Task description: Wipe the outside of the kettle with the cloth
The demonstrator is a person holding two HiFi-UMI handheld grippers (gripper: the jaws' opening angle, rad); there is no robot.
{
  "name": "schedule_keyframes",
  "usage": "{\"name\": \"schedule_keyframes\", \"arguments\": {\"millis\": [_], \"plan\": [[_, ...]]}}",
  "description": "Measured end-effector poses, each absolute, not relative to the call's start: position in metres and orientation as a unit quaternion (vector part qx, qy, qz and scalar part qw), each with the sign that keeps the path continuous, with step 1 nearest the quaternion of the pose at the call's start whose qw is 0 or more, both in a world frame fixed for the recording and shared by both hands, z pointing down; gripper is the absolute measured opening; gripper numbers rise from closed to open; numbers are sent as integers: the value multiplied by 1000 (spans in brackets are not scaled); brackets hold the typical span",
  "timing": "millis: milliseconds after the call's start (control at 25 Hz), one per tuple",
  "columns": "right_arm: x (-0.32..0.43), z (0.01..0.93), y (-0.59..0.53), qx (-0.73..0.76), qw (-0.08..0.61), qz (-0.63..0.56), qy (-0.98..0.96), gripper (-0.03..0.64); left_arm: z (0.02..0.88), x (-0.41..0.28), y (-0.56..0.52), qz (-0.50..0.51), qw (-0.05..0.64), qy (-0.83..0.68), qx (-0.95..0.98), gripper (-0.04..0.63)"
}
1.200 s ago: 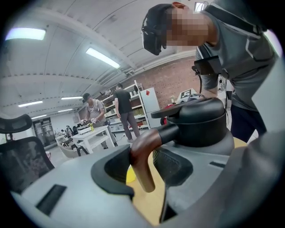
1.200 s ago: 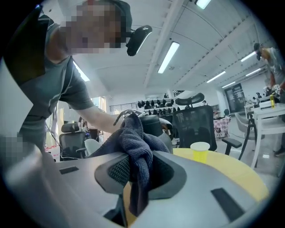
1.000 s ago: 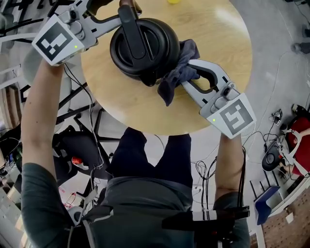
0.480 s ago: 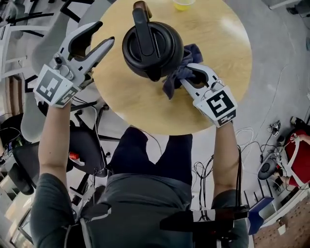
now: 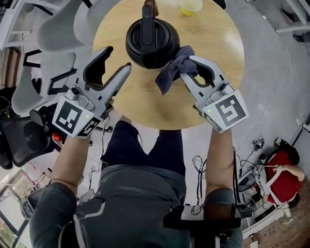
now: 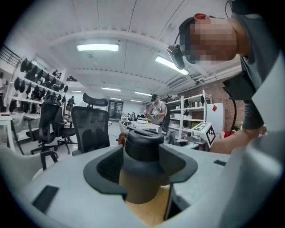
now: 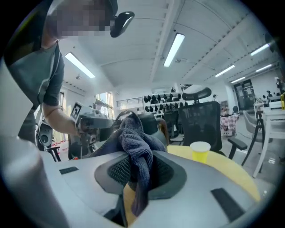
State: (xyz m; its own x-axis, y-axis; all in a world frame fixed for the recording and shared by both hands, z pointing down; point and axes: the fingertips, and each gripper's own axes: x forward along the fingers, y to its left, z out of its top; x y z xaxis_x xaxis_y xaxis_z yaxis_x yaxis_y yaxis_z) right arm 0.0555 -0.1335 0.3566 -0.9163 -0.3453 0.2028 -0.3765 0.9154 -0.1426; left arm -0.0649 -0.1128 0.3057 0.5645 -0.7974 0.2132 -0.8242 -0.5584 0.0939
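A black kettle [image 5: 152, 38] stands upright on the round wooden table [image 5: 145, 104], its handle running across the lid. My right gripper [image 5: 190, 62] is shut on a dark blue cloth [image 5: 173, 69], which hangs bunched from its tips just right of the kettle; whether it touches I cannot tell. In the right gripper view the cloth [image 7: 136, 144] drapes over the jaws. My left gripper [image 5: 118, 58] hovers at the table's left edge, apart from the kettle. Its jaws have just been opening and nothing is between them. In the left gripper view the kettle [image 6: 142, 162] stands ahead, beyond the jaws.
A yellow cup [image 5: 191, 6] stands at the far side of the table, right of the kettle, and shows in the right gripper view as the cup [image 7: 200, 151]. A grey office chair [image 5: 58, 34] is at the table's left. Cables lie on the floor at the right.
My left gripper has left the kettle's handle and swung out left, then back toward the person. The right gripper has stayed by the kettle's right side with the cloth.
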Motion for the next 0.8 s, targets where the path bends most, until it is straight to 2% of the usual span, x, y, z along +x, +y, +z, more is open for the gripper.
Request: {"name": "schedule_keyframes", "arguments": {"millis": [120, 400, 800], "plan": [[53, 324, -144, 177, 59, 58, -981, 98, 301, -40, -110, 74, 84, -465, 878, 306], [51, 324, -157, 170, 20, 80, -982, 98, 309, -23, -119, 125, 29, -467, 875, 355], [52, 402, -149, 174, 102, 91, -975, 98, 315, -23, -126, 100, 47, -447, 888, 396]]}}
